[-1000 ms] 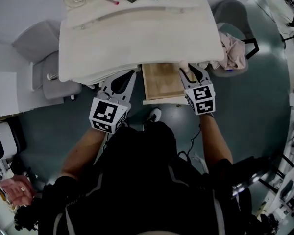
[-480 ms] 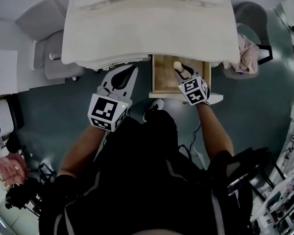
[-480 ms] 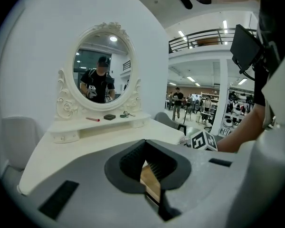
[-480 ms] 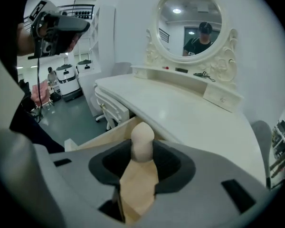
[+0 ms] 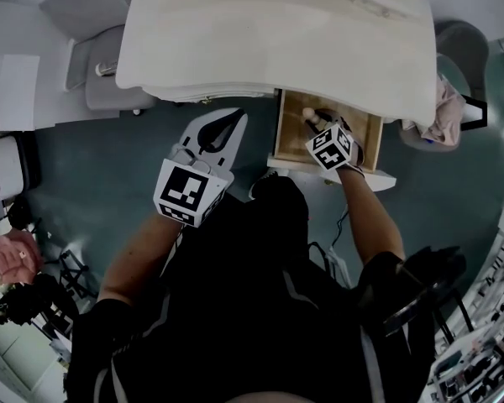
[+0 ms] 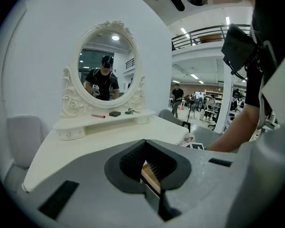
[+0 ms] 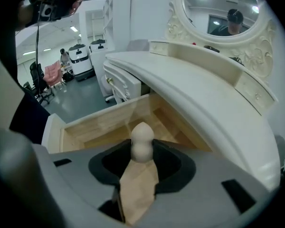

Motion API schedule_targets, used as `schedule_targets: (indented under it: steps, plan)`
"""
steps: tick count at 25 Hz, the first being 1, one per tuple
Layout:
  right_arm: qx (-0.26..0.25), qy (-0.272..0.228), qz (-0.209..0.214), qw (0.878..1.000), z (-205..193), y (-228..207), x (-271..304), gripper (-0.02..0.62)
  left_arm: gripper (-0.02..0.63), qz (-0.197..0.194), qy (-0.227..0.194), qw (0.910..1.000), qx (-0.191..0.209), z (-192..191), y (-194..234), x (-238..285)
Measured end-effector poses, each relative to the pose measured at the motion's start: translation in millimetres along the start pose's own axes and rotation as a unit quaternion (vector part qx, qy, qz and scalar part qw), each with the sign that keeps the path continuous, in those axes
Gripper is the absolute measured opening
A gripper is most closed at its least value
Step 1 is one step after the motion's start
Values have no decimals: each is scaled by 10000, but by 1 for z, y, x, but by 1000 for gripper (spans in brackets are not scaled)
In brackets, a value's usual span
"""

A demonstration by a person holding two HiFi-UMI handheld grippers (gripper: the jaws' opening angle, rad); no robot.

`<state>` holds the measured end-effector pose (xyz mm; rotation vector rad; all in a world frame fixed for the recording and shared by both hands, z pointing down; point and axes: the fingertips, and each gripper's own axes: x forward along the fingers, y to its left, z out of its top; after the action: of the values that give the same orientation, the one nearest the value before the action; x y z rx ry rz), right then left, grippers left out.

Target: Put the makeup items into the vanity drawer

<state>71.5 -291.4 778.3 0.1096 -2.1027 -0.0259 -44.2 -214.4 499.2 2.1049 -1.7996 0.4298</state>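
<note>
A beige makeup sponge (image 7: 142, 145) stands upright between the pads of my right gripper (image 7: 141, 158), which is shut on it. In the head view the right gripper (image 5: 317, 121) holds the sponge (image 5: 311, 122) over the open wooden drawer (image 5: 289, 138) under the white vanity top (image 5: 277, 40). The drawer's bare wooden floor (image 7: 99, 127) lies just below the sponge. My left gripper (image 5: 223, 128) hangs left of the drawer, shut and empty. A red lipstick (image 6: 98, 116), a black compact (image 6: 115, 113) and an eyelash curler (image 6: 131, 111) lie on the shelf under the mirror (image 6: 107, 77).
A grey stool (image 5: 109, 82) stands left of the vanity. A basket with pink cloth (image 5: 449, 107) sits at its right end. The person's shoe (image 5: 260, 187) is on the floor in front of the drawer.
The right gripper has carried the sponge from the drawer's front right corner further in over the drawer. The left gripper has stayed beside the drawer, shut.
</note>
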Motion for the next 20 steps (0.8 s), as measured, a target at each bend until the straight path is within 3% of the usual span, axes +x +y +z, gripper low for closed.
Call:
schedule_targets:
  steps: [20]
  plan:
    - [-443,486,221,9976,-16,4,50,167,3,217,216,9993,-202,-26,18,1]
